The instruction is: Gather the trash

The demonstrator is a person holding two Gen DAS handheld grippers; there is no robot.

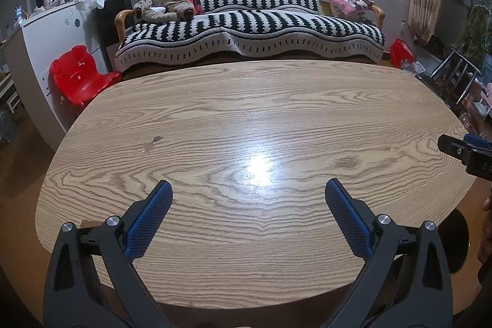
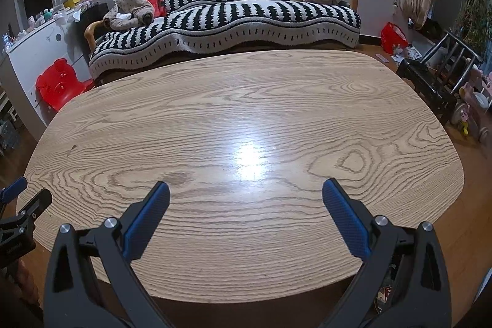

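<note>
Above the near edge of the wooden table (image 1: 246, 119), the left gripper (image 1: 248, 195) and right gripper (image 2: 246, 195) both hang spread wide and empty, seemingly poised to search, since no trash shows on the tabletop.

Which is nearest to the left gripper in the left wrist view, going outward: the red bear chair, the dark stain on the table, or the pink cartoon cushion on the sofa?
From the left gripper, open over the table:
1. Dark stain, on the tabletop, ahead and left.
2. Red bear chair, on the floor past the table's far left edge.
3. Pink cartoon cushion, on the sofa's right end, against the back wall.
</note>
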